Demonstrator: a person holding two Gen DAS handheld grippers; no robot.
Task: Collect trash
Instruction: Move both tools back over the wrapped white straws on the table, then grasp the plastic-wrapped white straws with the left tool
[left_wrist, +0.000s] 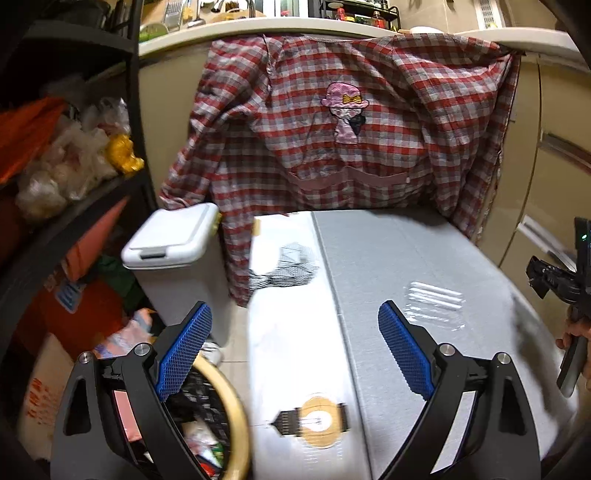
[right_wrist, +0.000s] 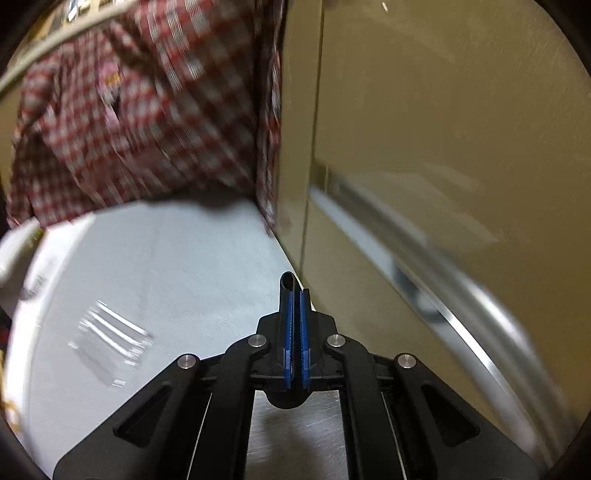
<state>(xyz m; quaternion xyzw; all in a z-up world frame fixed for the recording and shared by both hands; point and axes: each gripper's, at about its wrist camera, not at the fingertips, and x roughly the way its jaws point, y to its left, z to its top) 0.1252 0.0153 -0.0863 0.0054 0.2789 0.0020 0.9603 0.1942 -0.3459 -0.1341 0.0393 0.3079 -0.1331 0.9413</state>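
Grey tabletop: a pale grey, finely textured tabletop (left_wrist: 388, 258) fills the middle of the left wrist view, with a white cloth panel (left_wrist: 288, 332) lying along its left side.
Trash: a clear, crinkled plastic wrapper (left_wrist: 434, 304) lies flat on the grey surface, just beyond the right finger of the left tongs; in the right wrist view the same wrapper (right_wrist: 110, 341) sits to the left of the tongs, apart from them.
Left tongs: the left tongs (left_wrist: 295, 339) stand wide apart above the tabletop, blue pads facing inward, nothing between them.
Right tongs: the right tongs (right_wrist: 294, 295) are pressed together, blue pads meeting, with nothing visible between them.
Room: a red, white and grey checked shirt (left_wrist: 332, 129) hangs from a pale counter edge (left_wrist: 258, 26) behind the tabletop, bearing a pink embroidered figure with a hat (left_wrist: 345, 110).
Left side: a white lidded bin (left_wrist: 173, 243) stands on the floor beside the tabletop; a round basket with a tan rim (left_wrist: 225, 417) holds mixed scraps below the left tongs; a dark shelf (left_wrist: 74, 199) carries crumpled plastic bags.
Right side: beige cabinet doors (right_wrist: 443, 129) with a long metal handle (right_wrist: 461, 295) stand close along the tabletop's right edge.
Writing: a printed tower-and-circle emblem (left_wrist: 314, 421) shows on the white cloth; no words are readable.
Open room: the grey surface around the wrapper is bare.
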